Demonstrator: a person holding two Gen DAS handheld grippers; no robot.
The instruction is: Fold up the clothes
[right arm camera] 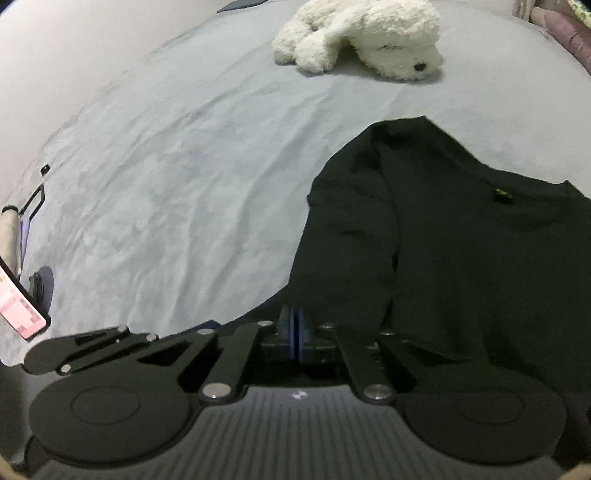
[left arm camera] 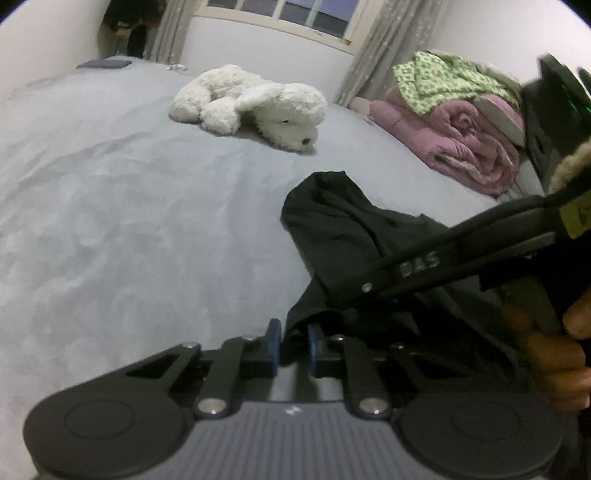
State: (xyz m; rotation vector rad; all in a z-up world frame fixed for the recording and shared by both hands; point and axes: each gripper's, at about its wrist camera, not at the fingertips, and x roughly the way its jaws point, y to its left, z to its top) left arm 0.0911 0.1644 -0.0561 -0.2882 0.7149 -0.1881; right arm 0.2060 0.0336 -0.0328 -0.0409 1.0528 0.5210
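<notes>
Lying on the near right part of the grey bed sheet (left arm camera: 129, 206): a dark garment (right arm camera: 461, 266), partly spread, with one rounded end (left arm camera: 325, 199) reaching toward the far side and a small yellow mark (right arm camera: 500, 192) on its chest area. Gripping a fold of this garment at its near left edge: the left gripper (left arm camera: 294, 341), blue pads (left arm camera: 274, 341) nearly together with the cloth pinched between them. Clenching completely at the near edge of the same garment: the right gripper (right arm camera: 295, 332), blue pads (right arm camera: 301, 332) pressed together; cannot tell if a thin layer of cloth is caught there. Crossing the left wrist view from the right: the dark body of the right gripper, held by a hand (left arm camera: 554, 350). Resting farther on the sheet, well apart from the garment: a white plush dog (left arm camera: 251, 103). Sitting at the far right: a rolled pink blanket (left arm camera: 461, 144) with green patterned clothes (left arm camera: 443, 77) on top. Hanging behind, below a window (left arm camera: 291, 14): pale curtains (left arm camera: 373, 55).
</notes>
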